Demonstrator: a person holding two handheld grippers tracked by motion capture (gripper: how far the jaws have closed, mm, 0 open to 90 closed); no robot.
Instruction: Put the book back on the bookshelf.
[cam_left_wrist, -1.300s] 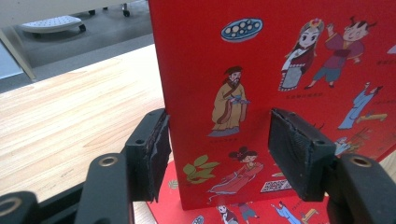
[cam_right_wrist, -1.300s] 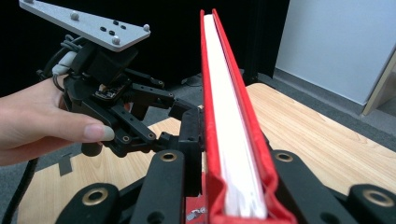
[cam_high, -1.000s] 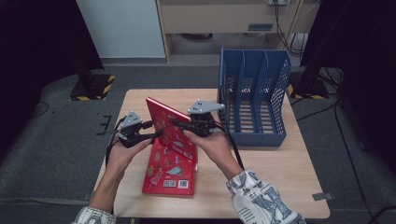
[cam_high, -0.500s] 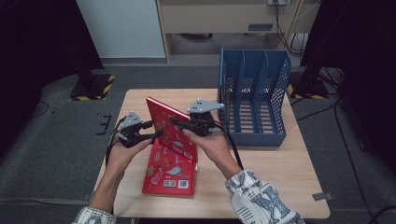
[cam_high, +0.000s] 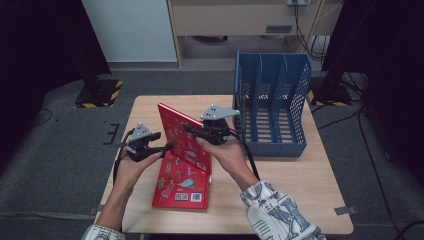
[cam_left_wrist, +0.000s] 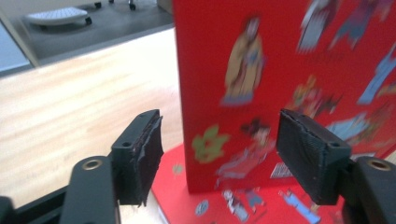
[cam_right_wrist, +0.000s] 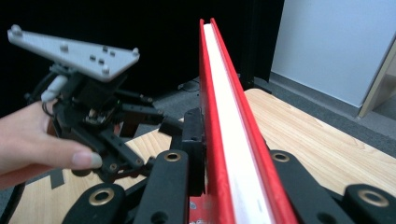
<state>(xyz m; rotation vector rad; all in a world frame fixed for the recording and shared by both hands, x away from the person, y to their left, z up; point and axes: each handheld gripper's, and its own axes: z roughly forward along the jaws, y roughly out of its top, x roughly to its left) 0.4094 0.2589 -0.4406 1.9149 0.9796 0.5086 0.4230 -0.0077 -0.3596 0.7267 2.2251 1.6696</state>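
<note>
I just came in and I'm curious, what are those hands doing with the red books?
A person holds a gripper in each hand. The right gripper clamps a red book, standing it up on another red book lying flat on the table. The left gripper has just opened its jaws beside it. A blue file rack waits nearby.

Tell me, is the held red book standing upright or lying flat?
Upright, slightly tilted: the right gripper clamps the red book on edge.

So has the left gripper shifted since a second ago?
Yes, slightly. The left gripper has eased off the upright red book toward the table's left edge, and its jaws have just been opening, free of the book.
</note>
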